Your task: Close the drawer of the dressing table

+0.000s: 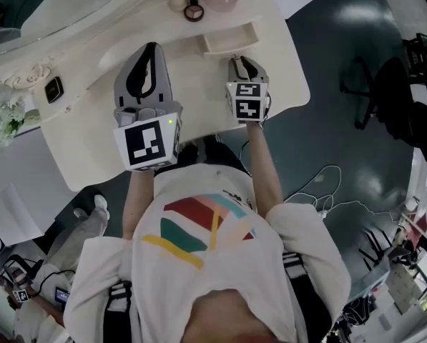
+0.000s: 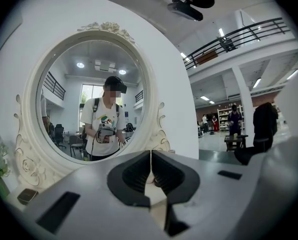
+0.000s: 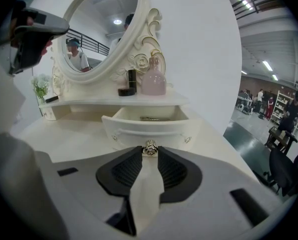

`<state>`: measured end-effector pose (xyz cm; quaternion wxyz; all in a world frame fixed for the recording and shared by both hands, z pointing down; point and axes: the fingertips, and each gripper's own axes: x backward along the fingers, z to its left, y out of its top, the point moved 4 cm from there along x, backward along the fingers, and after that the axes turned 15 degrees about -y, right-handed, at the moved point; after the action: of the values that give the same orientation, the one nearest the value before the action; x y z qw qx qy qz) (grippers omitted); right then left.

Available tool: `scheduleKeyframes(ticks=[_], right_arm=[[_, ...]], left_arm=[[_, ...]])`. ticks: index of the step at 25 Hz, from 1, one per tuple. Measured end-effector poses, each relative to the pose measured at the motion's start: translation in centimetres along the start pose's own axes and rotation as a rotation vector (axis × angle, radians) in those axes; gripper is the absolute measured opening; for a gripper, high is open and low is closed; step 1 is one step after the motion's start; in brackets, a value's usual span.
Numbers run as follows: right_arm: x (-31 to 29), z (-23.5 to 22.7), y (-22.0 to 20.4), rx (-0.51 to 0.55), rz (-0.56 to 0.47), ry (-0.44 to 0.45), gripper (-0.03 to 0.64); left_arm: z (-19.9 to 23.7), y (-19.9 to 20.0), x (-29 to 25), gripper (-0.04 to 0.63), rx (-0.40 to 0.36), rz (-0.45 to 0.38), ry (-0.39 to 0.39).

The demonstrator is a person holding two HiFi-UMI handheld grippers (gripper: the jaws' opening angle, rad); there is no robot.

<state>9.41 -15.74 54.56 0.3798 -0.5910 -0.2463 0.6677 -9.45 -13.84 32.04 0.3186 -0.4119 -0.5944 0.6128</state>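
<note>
Right gripper view: knob [image 3: 149, 148] btwn jaws

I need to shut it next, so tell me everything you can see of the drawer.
The drawer, cream white and painted-looking, stands pulled open below the shelf on the dressing table. Its curved front carries a metal rose-shaped knob and two small studs. A thin item lies inside. The right hand-held gripper pinches the knob.
</note>
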Motion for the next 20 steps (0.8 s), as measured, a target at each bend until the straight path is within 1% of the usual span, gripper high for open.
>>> scheduleKeyframes(ticks=[8,20], right_arm=[[-0.1,0.0,0.8,0.021,-0.015,0.008,0.087],[-1.3,0.2,1.9,0.045,-0.022,0.019,0.087]], left_arm=[[-0.2,0.2,-0.3,0.009,-0.004,-0.009,-0.009],[0.5,-0.1,-0.7,0.009,0.006,0.004,0.009]])
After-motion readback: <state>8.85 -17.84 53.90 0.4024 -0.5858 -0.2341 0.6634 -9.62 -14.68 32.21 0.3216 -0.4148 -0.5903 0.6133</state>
